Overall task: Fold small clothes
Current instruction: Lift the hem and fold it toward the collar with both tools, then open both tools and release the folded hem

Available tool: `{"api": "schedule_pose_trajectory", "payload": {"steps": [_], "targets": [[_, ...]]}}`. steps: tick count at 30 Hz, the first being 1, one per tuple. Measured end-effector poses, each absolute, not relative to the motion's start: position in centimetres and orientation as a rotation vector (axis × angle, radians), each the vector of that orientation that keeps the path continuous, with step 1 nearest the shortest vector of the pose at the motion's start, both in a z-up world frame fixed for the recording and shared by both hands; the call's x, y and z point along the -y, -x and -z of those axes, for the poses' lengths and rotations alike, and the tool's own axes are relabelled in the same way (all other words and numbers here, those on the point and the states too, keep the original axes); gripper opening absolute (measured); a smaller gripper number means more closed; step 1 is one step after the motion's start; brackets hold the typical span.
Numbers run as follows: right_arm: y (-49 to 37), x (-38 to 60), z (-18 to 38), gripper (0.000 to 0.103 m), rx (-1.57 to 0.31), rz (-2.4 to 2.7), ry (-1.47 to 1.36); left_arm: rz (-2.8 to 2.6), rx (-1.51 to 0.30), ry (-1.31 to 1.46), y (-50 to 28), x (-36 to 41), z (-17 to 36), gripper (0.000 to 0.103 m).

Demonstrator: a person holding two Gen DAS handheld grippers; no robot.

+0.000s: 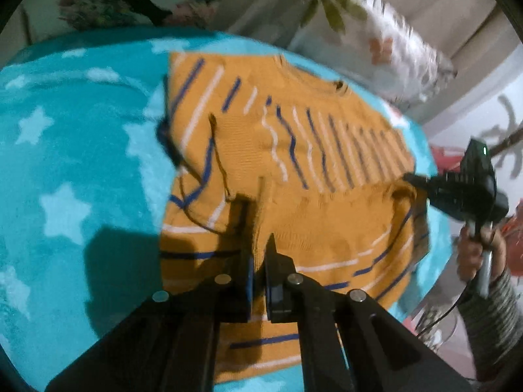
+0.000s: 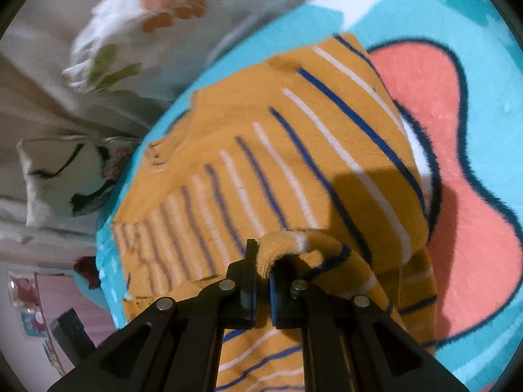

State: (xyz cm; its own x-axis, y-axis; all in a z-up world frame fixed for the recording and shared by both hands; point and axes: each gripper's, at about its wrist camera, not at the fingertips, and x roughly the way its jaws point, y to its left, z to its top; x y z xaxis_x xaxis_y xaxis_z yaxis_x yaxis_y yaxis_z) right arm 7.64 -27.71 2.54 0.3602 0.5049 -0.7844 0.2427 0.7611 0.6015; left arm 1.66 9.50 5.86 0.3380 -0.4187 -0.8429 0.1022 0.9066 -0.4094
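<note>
A mustard sweater with blue and white stripes lies spread on a turquoise star blanket. Its near part is folded over the body. My left gripper stands low over the near edge, shut on a raised ridge of the knit between its fingers. At the right, my right gripper pinches the folded edge. In the right wrist view the right gripper is shut on a rolled hem of the sweater, which bulges just past its fingertips.
Floral pillows lie beyond the blanket's far edge. A salmon patch with a dark outline covers the blanket right of the sweater. A hand in a striped sleeve holds the right gripper's handle.
</note>
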Motion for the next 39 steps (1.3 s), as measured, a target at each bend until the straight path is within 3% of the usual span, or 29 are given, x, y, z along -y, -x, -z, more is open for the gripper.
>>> {"api": "schedule_pose_trajectory", "payload": {"steps": [9, 18, 19, 21, 23, 26, 29, 35, 39], "targets": [[-10.4, 27.7, -8.6, 0.006, -1.080, -0.235, -0.732, 0.340, -1.047, 0.374, -8.5, -11.0, -10.6, 0.005], [-16.8, 27.3, -2.1, 0.011, -1.191, -0.109, -0.801, 0.278, -1.159, 0.387, -14.0, -10.4, -5.6, 0.006], [-16.8, 27.6, -1.4, 0.018, -1.196, -0.104, -0.839, 0.283, -1.156, 0.395, -13.9, -10.5, -5.6, 0.007], [-16.5, 28.6, -0.7, 0.031, -1.177, -0.099, -0.927, 0.289, -1.155, 0.421, -13.9, -11.1, -5.7, 0.027], [-16.2, 29.9, -1.0, 0.035, -1.129, -0.098, -0.997, 0.279, -1.142, 0.452, -13.8, -12.0, -6.0, 0.042], [-15.8, 31.8, -2.0, 0.039, -1.072, -0.070, -1.041, 0.262, -1.122, 0.497, -13.8, -13.6, -6.8, 0.046], [-15.0, 33.5, -3.6, 0.053, -1.013, -0.008, -1.033, 0.245, -1.118, 0.521, -13.6, -14.7, -7.4, 0.049], [-13.1, 32.1, -6.5, 0.053, -1.076, -0.002, -0.779, 0.280, -1.123, 0.333, -10.9, -12.8, -9.0, 0.059], [-9.8, 31.4, -5.4, 0.053, -1.167, 0.002, -0.620, 0.347, -1.161, 0.257, -9.0, -11.7, -8.0, 0.059]]}}
